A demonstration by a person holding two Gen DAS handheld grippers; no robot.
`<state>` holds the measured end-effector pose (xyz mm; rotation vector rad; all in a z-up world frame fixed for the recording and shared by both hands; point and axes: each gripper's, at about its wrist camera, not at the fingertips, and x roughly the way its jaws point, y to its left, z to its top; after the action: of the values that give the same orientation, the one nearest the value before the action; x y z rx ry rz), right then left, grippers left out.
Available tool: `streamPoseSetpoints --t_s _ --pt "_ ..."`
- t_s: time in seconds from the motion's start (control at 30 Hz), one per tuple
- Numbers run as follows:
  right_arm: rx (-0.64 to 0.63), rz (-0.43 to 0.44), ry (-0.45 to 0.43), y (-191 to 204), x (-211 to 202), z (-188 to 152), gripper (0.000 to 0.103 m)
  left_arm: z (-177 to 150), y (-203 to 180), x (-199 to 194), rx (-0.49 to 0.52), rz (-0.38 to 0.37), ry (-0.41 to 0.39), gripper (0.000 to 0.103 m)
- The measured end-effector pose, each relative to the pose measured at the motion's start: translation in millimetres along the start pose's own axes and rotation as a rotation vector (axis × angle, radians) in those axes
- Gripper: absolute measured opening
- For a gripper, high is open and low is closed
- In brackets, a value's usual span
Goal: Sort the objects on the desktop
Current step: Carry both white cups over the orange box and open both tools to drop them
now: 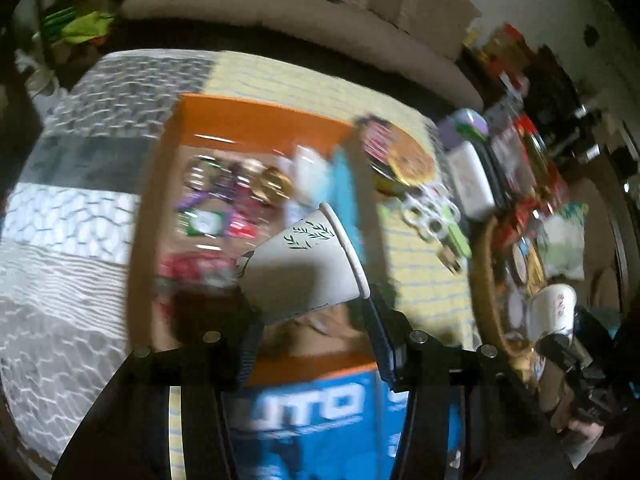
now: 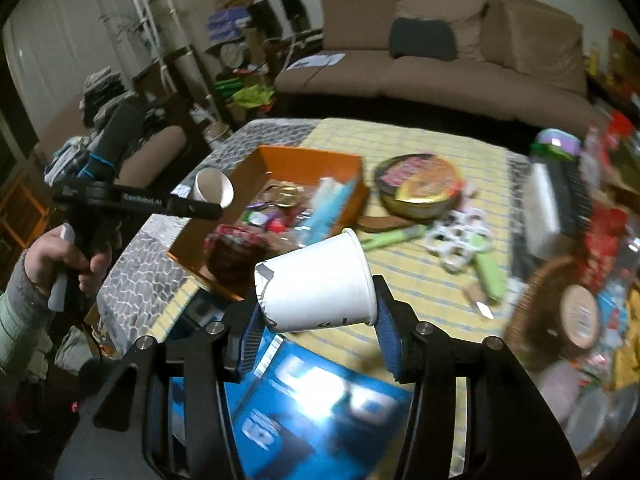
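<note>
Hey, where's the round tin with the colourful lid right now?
In the right wrist view the round tin sits on the yellow tablecloth, just right of the orange box.

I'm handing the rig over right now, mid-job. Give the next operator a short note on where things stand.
Left gripper: shut on a leaf-print paper cup, tilted, above the orange box.
Right gripper: shut on a plain white paper cup, tilted, above the near table edge and a blue box.
Done: the orange box already holds small packets and sweets; both cups are lifted.
Left: place both cups. Still loose on the yellow cloth: round tin, green tools, white plastic piece, clutter at the right.
</note>
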<state>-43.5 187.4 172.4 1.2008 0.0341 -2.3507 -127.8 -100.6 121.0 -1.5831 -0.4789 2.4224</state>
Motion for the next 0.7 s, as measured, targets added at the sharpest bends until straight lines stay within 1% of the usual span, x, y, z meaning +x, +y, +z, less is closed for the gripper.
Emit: streamPoseSetpoints --t_s 0.1,0.13,0.27,0.37,0.5,0.63,0.7 --pt "-0.020 0.026 0.021 26 45 23 0.047 13 28 4 -0.037 -0.011 -0.016 0.050" --pt "-0.028 0.029 0.027 33 60 31 0.047 17 33 7 -0.013 -0.040 0.001 0.050" --pt "-0.051 0.031 0.069 51 118 59 0.047 35 56 32 -0.069 -0.091 0.006 0.050" --pt "-0.059 -0.003 0.091 56 163 84 0.047 42 66 49 -0.115 -0.124 0.005 0.050" --pt "-0.059 -0.053 0.123 55 215 105 0.047 50 86 74 -0.205 -0.171 -0.005 0.049" --pt "-0.032 -0.075 0.137 50 249 123 0.047 51 96 90 -0.284 -0.235 -0.020 0.049" --pt "-0.003 -0.059 0.136 45 260 131 0.047 51 95 95 -0.294 -0.256 -0.021 0.055"
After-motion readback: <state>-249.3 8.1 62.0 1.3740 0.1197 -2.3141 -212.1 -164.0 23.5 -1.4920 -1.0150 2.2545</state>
